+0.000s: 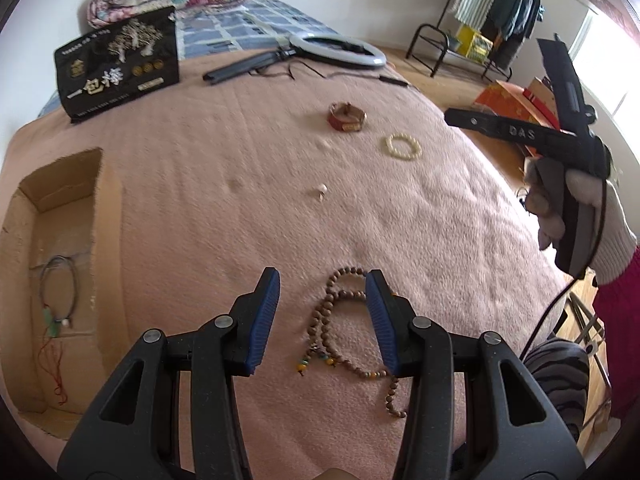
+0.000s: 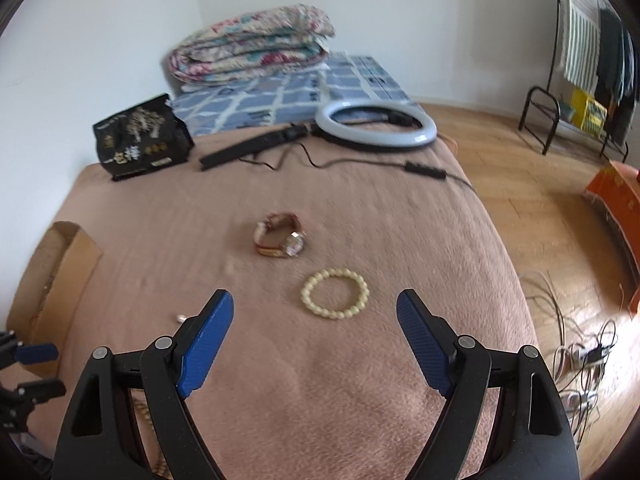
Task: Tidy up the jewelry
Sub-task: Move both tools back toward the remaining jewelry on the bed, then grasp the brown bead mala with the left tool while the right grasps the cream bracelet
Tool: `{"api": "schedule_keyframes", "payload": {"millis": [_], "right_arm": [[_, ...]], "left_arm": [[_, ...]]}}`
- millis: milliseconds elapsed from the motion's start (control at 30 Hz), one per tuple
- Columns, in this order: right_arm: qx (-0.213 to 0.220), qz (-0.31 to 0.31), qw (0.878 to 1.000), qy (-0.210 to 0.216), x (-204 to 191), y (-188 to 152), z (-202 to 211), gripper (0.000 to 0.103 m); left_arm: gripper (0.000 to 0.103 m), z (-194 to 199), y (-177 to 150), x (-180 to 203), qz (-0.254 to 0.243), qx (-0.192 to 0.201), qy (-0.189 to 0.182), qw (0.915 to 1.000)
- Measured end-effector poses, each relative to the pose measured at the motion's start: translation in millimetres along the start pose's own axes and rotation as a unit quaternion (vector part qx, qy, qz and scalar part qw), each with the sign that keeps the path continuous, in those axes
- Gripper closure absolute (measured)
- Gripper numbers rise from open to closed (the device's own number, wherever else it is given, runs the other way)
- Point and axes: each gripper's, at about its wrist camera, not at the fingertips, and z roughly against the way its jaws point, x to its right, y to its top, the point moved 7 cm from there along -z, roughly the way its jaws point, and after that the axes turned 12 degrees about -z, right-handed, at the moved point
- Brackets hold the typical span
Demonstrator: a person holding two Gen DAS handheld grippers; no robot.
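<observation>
A brown wooden bead necklace (image 1: 334, 326) lies on the pink blanket (image 1: 240, 208) between the fingers of my open left gripper (image 1: 323, 284), which hovers just over it. A cream bead bracelet (image 2: 335, 293) lies just ahead of my open, empty right gripper (image 2: 316, 304); it also shows in the left wrist view (image 1: 403, 145). A watch with a red-brown strap (image 2: 281, 235) sits beyond it. A small pale earring (image 1: 321, 191) lies mid-blanket. A cardboard box (image 1: 60, 280) at the left holds a thin cord necklace (image 1: 60, 292).
A black snack bag (image 1: 120, 64), a ring light (image 2: 376, 125) with its folded stand and cable, and a folded quilt (image 2: 252, 44) lie at the far end. The bed edge drops to the wooden floor (image 2: 540, 200) on the right, with loose cables (image 2: 580, 356) there.
</observation>
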Motion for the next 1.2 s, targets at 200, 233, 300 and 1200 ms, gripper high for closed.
{"api": "schedule_keyframes", "payload": {"millis": [200, 233, 300, 1200], "right_arm": [[-0.034, -0.039, 0.999, -0.014, 29, -3, -26, 0.019], [-0.039, -0.044, 0.998, -0.013, 32, -3, -30, 0.019], [-0.051, -0.052, 0.997, -0.013, 38, -4, -38, 0.019], [-0.118, -0.083, 0.989, -0.016, 57, -5, -111, 0.054]], "left_arm": [[0.058, -21, -5, 11, -0.016, -0.024, -0.011, 0.9995], [0.058, -24, -7, 12, -0.02, -0.03, -0.011, 0.9993], [0.058, -32, -11, 14, -0.027, -0.04, -0.012, 0.9988], [0.082, -97, -20, 15, -0.087, -0.089, 0.018, 0.9921]]}}
